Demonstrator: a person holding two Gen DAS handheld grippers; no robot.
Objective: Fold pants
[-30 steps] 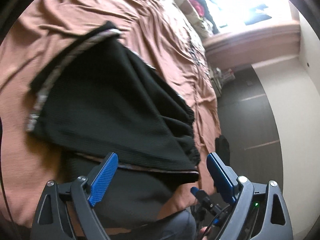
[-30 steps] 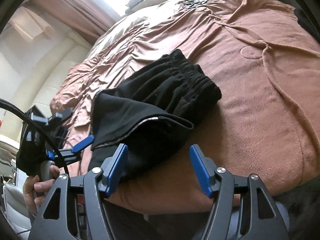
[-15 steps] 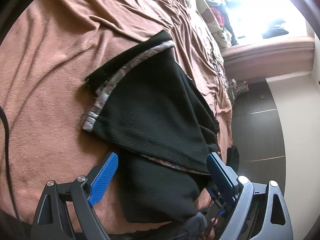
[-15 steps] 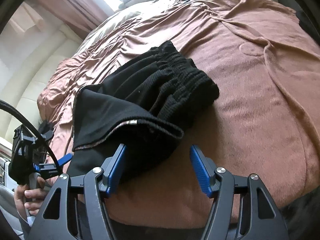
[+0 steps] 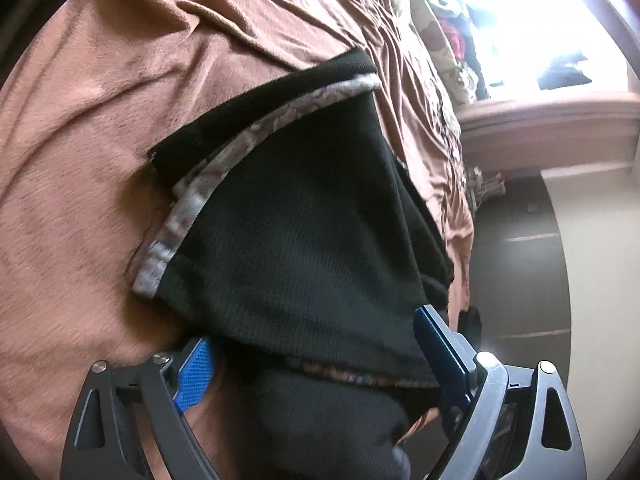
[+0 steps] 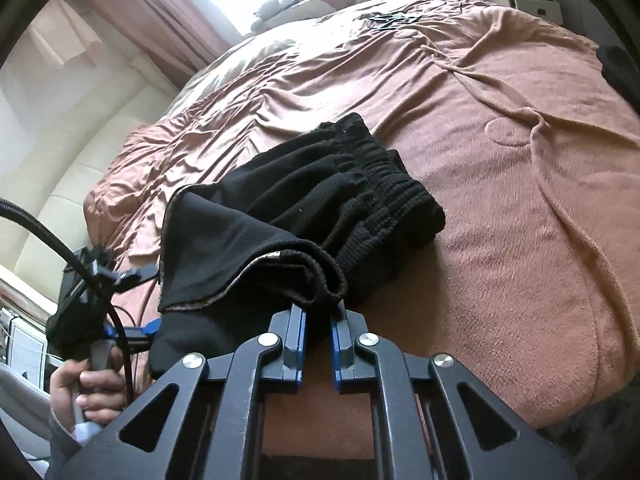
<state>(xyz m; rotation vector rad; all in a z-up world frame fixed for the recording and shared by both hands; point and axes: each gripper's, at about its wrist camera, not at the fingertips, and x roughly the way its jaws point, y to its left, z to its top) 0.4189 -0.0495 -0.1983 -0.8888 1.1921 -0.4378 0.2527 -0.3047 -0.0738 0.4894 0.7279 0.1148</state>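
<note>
Since a second ago, the right gripper (image 6: 319,338) fingers have closed, now pinching the black pants (image 6: 320,216). Left gripper (image 5: 316,354) fingers are staying spread, straddling the pants' edge on the bed (image 5: 80,168).

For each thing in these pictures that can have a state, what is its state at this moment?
black pants: folded into layers, lying on the bed, near edge pinched.
right gripper: nearly closed, gripping the folded pants edge.
left gripper: wide open, fingers on either side of the pants fabric.
brown blanket: spread over the bed, wrinkled.
curtain: drawn aside from the bright window.
</note>
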